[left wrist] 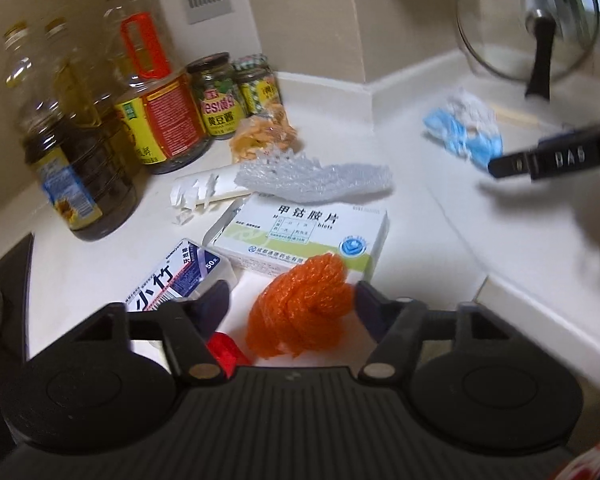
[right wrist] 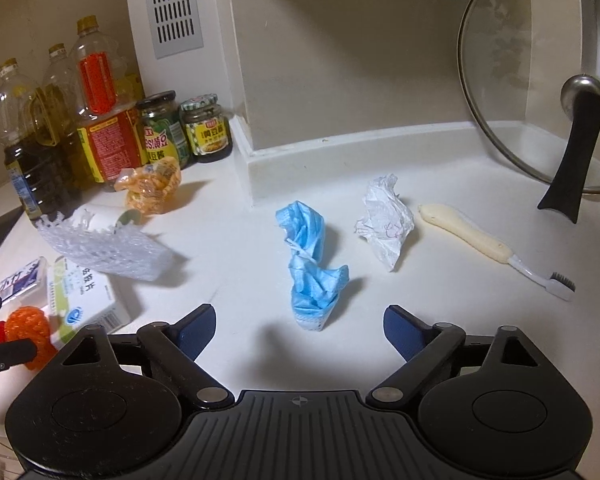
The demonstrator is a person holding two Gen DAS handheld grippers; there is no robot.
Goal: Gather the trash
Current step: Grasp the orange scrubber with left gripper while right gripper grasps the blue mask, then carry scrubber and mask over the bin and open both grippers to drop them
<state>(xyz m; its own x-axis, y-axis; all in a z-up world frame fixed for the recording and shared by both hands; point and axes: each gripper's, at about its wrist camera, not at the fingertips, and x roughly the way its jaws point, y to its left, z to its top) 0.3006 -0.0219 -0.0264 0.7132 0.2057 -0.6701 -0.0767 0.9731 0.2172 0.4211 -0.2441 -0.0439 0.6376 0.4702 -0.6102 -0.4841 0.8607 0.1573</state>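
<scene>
A white kitchen worktop (right wrist: 228, 256) has trash spread all over it. The left hand-held gripper (left wrist: 290, 304) is wide open around an orange net ball (left wrist: 300, 312), which lies just in front of the white medicine box (left wrist: 304, 236). Its fingers look close to the ball, but I cannot tell if they touch. The right hand-held gripper (right wrist: 298, 330) is wide open too and holds nothing. A crumpled blue face mask (right wrist: 310, 264) lies just ahead of it, far right of the box, with a crumpled white tissue (right wrist: 386, 220) beside the mask
</scene>
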